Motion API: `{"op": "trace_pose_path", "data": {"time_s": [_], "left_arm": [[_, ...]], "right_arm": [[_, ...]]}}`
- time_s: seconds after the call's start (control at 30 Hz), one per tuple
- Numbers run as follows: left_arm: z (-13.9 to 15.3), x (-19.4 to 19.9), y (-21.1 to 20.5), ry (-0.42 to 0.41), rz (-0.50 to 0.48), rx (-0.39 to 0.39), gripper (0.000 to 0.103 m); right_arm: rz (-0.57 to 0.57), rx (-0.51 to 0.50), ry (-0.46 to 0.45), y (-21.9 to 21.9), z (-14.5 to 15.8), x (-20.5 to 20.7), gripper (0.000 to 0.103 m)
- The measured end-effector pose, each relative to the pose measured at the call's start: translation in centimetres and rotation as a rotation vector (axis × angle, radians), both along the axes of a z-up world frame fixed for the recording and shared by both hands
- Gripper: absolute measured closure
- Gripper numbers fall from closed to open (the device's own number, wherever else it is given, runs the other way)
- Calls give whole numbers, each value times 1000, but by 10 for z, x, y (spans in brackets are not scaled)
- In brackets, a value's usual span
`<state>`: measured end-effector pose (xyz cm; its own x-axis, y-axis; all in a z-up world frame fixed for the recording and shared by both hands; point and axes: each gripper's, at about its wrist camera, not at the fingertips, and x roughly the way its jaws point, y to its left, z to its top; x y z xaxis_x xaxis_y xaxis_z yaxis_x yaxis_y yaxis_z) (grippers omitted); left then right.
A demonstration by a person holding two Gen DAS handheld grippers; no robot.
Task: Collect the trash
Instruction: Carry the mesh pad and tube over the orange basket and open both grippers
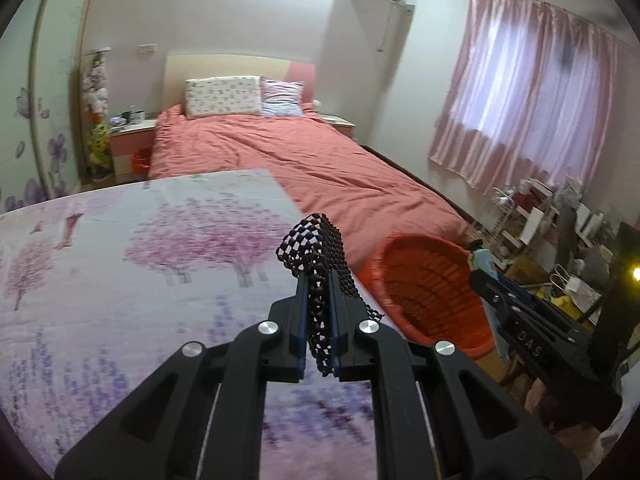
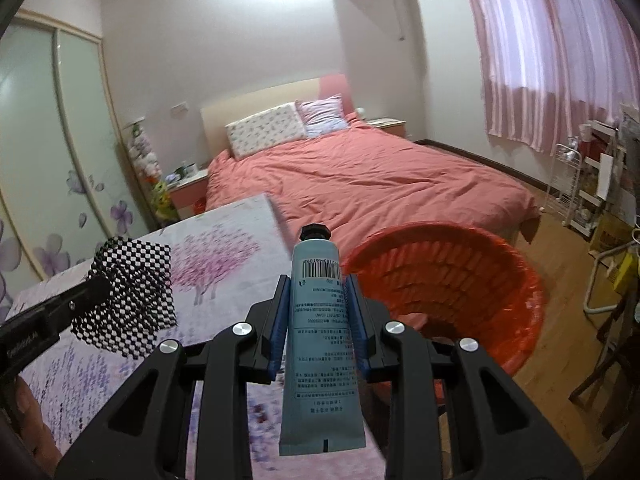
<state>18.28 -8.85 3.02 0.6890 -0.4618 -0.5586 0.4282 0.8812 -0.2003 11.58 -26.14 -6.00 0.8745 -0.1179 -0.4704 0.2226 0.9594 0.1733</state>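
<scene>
My left gripper [image 1: 319, 280] is shut on a black mesh mat piece [image 1: 316, 248], held above the table's right edge; it also shows in the right wrist view [image 2: 132, 296]. My right gripper [image 2: 318, 284] is shut on a blue-grey tube [image 2: 318, 320] with a black cap and a barcode, cap pointing forward. An orange trash basket [image 2: 460, 280] lined with an orange bag stands on the floor just right of the table; it shows in the left wrist view [image 1: 432, 284] too. The right gripper [image 1: 480, 276] shows at the basket's right rim in the left wrist view.
A table with a floral pink-and-purple cloth [image 1: 120, 260] lies below both grippers. A bed with a coral duvet [image 2: 360, 176] stands beyond. A white wire rack and clutter [image 2: 580, 184] line the right wall under pink curtains. A wardrobe [image 2: 48, 160] is at the left.
</scene>
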Motion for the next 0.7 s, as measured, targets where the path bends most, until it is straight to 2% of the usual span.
{"op": "trace_pose_path", "data": {"time_s": [0.4, 0.7], "left_arm": [[-5, 8, -84, -4, -159, -30, 93], [-27, 25, -137, 24, -241, -29, 93]], "right_arm": [[-105, 58, -3, -57, -13, 3, 75], [-133, 90, -13, -85, -20, 12, 75]]}}
